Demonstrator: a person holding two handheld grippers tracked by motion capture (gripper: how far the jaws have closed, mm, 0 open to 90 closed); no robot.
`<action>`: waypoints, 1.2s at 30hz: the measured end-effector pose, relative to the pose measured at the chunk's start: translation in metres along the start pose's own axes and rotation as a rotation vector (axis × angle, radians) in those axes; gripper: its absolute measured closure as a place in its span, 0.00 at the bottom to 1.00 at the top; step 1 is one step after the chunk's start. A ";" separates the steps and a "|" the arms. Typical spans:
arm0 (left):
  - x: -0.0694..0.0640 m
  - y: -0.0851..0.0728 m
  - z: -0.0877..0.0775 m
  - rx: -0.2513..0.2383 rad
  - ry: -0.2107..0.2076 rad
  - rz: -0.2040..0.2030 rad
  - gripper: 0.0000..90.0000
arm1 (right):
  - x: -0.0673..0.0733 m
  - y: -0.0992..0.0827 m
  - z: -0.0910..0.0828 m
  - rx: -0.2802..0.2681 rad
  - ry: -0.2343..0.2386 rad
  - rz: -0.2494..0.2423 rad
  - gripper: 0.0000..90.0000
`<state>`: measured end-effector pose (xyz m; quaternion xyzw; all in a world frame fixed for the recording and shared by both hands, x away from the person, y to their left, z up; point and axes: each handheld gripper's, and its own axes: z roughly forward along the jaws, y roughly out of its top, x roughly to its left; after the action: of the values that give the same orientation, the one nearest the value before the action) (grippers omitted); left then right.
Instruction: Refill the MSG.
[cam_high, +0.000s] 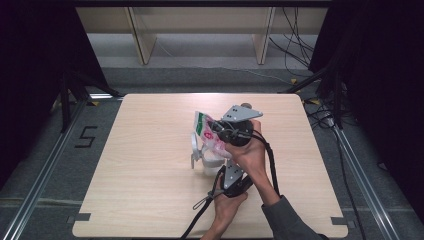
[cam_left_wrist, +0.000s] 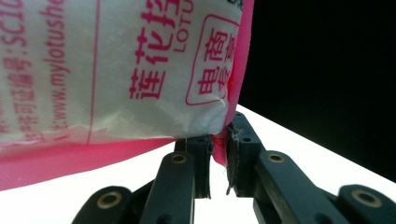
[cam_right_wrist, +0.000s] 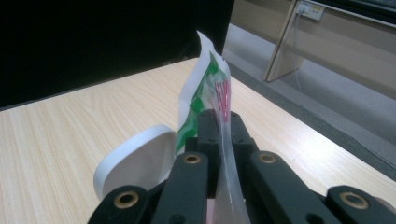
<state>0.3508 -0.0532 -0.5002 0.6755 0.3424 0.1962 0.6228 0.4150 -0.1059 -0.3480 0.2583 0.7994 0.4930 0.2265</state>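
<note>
Both hand-held grippers are clamped on one plastic bag (cam_high: 209, 134) held above the desk (cam_high: 150, 200). The left hand-held gripper (cam_left_wrist: 218, 156) pinches its pink bottom corner; the right hand-held gripper (cam_right_wrist: 219, 126) pinches the top edge, likely to steady it over the white cup (cam_right_wrist: 135, 161) for pouring.

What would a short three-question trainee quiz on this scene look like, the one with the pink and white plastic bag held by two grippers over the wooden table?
1. True or false: both grippers are shut on the pink and white printed plastic bag.
2. What lies under the bag: A a white cup, B a metal pan?
3. Which part does the left gripper pinch?

Key: 1 true; the right gripper clamps an edge too. 2 A. 3 A lower pink corner.
</note>
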 end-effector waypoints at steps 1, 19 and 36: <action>0.000 0.000 0.000 0.001 -0.001 -0.001 0.89 | 0.000 0.000 0.000 0.007 0.007 -0.003 0.98; 0.000 0.000 0.000 0.000 -0.004 -0.006 0.89 | 0.003 0.000 0.002 0.012 0.004 -0.001 0.98; 0.001 0.000 0.000 0.001 -0.009 -0.011 0.89 | 0.005 0.000 0.004 0.013 -0.009 -0.031 0.98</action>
<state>0.3517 -0.0525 -0.5000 0.6748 0.3435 0.1892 0.6252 0.4141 -0.0999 -0.3500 0.2495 0.8055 0.4830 0.2358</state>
